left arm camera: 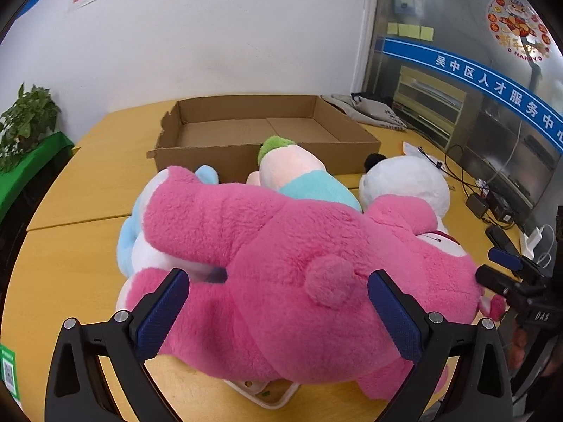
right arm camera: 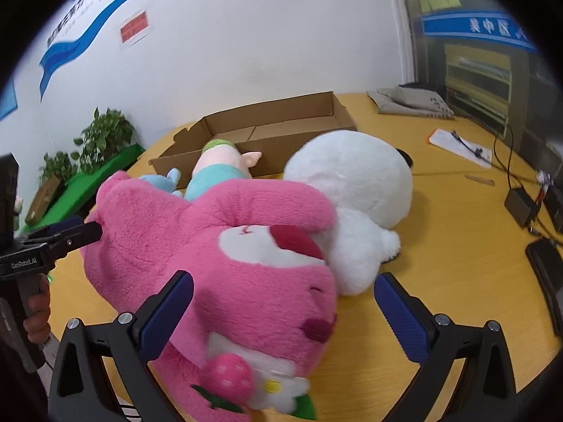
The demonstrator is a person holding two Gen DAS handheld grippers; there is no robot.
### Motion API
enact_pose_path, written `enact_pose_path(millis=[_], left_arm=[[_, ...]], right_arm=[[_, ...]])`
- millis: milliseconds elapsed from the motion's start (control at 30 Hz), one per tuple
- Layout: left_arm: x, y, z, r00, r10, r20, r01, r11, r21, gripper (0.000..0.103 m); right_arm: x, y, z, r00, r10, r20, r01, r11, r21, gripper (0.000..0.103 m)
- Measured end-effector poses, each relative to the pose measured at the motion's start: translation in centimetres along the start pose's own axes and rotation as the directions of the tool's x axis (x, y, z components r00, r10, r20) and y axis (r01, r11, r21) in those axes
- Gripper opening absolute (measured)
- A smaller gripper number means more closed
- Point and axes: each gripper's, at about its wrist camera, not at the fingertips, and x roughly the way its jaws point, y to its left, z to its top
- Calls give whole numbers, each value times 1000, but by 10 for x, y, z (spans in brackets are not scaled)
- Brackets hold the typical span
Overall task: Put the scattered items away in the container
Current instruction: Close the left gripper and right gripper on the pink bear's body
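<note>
A big pink plush bear (left arm camera: 281,270) lies on the yellow table, over a blue-and-white plush (left arm camera: 132,235). Behind it lie a peach doll with a green cap (left arm camera: 292,172) and a white plush (left arm camera: 408,183). An open, empty cardboard box (left arm camera: 260,133) stands behind them. My left gripper (left arm camera: 278,311) is open, its fingers either side of the bear's rear by its tail. My right gripper (right arm camera: 283,313) is open around the bear's head (right arm camera: 246,267), and also shows in the left wrist view (left arm camera: 499,267). The white plush (right arm camera: 352,190) lies just right of the bear.
A white tray (left arm camera: 267,395) peeks out under the bear. Grey cloth (left arm camera: 369,109) lies behind the box. Cables, black adapters (right arm camera: 520,204) and a paper (right arm camera: 457,147) lie on the table's right. Potted plants (right arm camera: 102,137) stand at the left.
</note>
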Motion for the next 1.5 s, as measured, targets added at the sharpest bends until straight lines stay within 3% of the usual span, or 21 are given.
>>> enact_pose_path(millis=[233, 367, 433, 467, 567, 633, 767, 900, 1100, 1300, 1500], left_arm=[[25, 11, 1, 990, -134, -45, 134, 991, 10, 103], [38, 16, -3, 955, -281, -94, 278, 960, -46, 103], [41, 11, -6, 958, -267, -109, 267, 964, -14, 100], [40, 8, -6, 960, -259, -107, 262, 965, 8, 91], [36, 8, -10, 959, -258, -116, 262, 965, 22, 78], [35, 14, -11, 957, -262, -124, 265, 964, 5, 71], [24, 15, -17, 957, -270, -103, 271, 962, 0, 59], [11, 13, -23, 963, -254, -86, 254, 967, -9, 55], [-22, 15, -27, 962, -269, -43, 267, 963, -48, 51], [-51, 15, 19, 969, -233, 83, 236, 972, -20, 51], [-28, 25, 110, 963, -227, 145, 232, 973, -17, 51]], right_arm=[[17, -46, -20, 989, 125, -80, -109, 979, 174, 102], [30, -48, -25, 972, 218, -87, -191, 950, 245, 102], [36, -45, -25, 960, 271, -75, -243, 934, 261, 102], [41, -43, -25, 950, 304, -78, -273, 923, 273, 102], [55, -32, -29, 923, 368, -114, -328, 906, 268, 102], [55, -21, -29, 937, 329, -114, -304, 933, 194, 98], [51, -17, -26, 941, 322, -100, -304, 939, 163, 84], [39, -9, -25, 950, 302, -83, -295, 952, 85, 72], [15, 0, -10, 946, 323, 10, -323, 946, 21, 67], [-2, 8, 35, 926, 367, 87, -364, 930, -44, 67], [7, 22, 136, 931, 339, 137, -317, 935, -157, 67]])
